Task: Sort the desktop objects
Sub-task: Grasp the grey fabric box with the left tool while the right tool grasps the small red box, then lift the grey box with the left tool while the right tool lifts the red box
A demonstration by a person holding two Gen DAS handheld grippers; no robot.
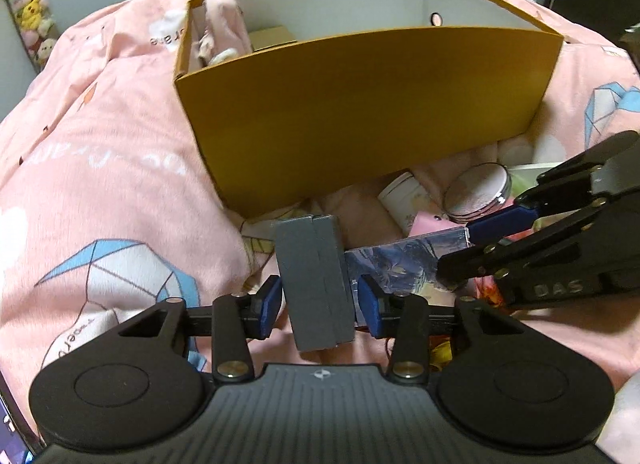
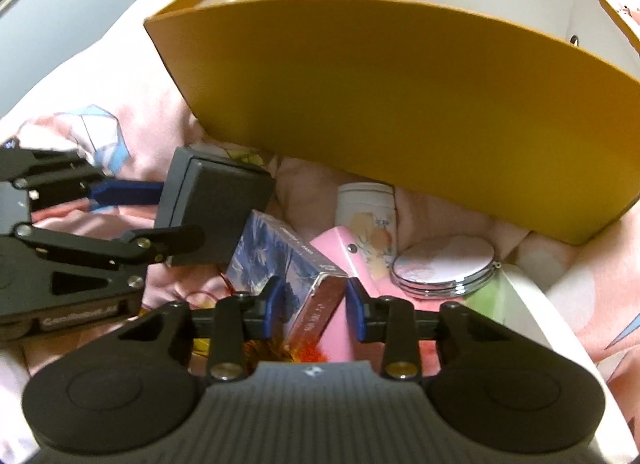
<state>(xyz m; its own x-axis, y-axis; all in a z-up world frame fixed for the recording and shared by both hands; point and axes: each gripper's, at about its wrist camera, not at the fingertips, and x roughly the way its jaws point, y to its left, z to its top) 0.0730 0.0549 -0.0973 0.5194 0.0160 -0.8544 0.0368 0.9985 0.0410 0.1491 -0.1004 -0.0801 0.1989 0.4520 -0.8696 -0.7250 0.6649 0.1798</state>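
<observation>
The left gripper (image 1: pixel 316 302) has a grey box (image 1: pixel 314 280) between its blue pads; both pads look pressed to its narrow sides, so I judge it pinched, lifted a little over the pink bedcover (image 1: pixel 100 167) just in front of the orange bin (image 1: pixel 360 111). The right wrist view shows the same box (image 2: pixel 216 207) square-faced and lidded, tilted, held by its edges. It looks like stiff card: light, rigid and not slippery. Since the lid seam runs along its length, a grip across both halves, as now, should keep it from opening.

The right gripper (image 2: pixel 314 304) straddles a blue printed box (image 2: pixel 288 264) lying in the clutter. The left pad seems to touch it, but the right pad's contact is hard to see at this angle, so whether it pinches yet I cannot tell. That box looks glossy, so it may slide; taking it squarely across the short width near the middle seems best.

Close by lie a white jar (image 2: pixel 366 211), a pink case (image 2: pixel 352 264) and a round mirror (image 2: pixel 442 266). The mirror is likely fragile and should be approached gently by its rim.
</observation>
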